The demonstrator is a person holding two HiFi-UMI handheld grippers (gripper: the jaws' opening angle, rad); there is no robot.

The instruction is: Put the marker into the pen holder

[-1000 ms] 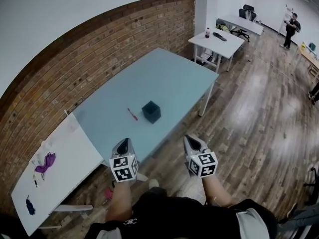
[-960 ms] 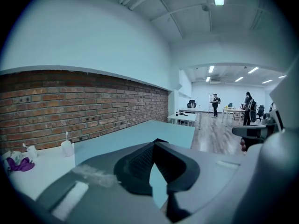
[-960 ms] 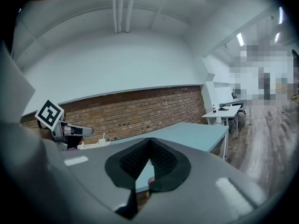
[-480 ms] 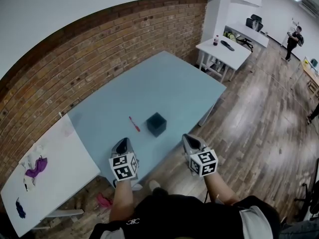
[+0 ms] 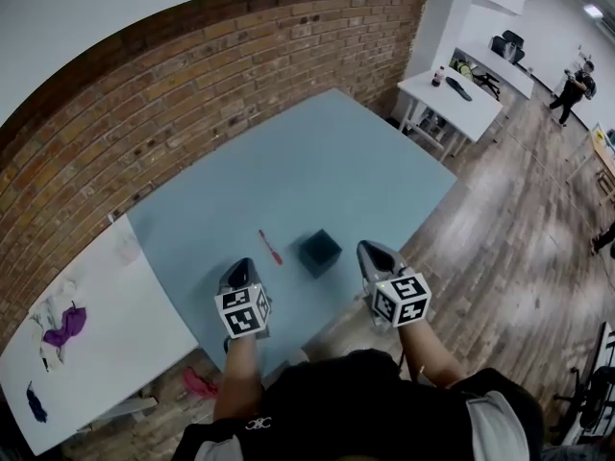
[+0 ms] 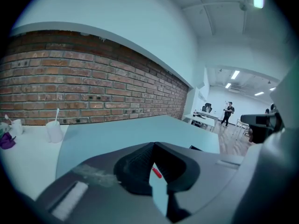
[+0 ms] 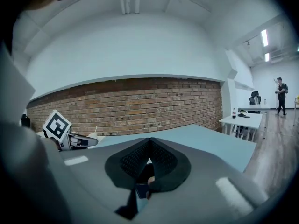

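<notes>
A red marker [image 5: 270, 247] lies flat on the light blue table [image 5: 317, 161], near its front edge. Just right of it stands the pen holder [image 5: 319, 253], a small dark open cube. My left gripper [image 5: 240, 269] hovers over the table's near edge, short of the marker, jaws shut and empty. My right gripper [image 5: 371, 252] hangs right of the holder, jaws together, holding nothing. In the left gripper view the marker [image 6: 157, 172] shows below the shut left gripper [image 6: 153, 144]. In the right gripper view the right gripper [image 7: 149, 140] is shut, and the holder [image 7: 139, 188] shows dark below its tips.
A white table [image 5: 115, 305] adjoins at the left, carrying a purple cloth [image 5: 62, 325] and a white cup [image 5: 123, 248]. A brick wall [image 5: 192, 75] runs behind. A white desk [image 5: 461, 89] and a person [image 5: 577, 89] are far right, across wooden floor.
The view and both grippers have advanced toward the blue table; the marker and holder now lie just ahead of the jaws. Both grippers stay shut.
</notes>
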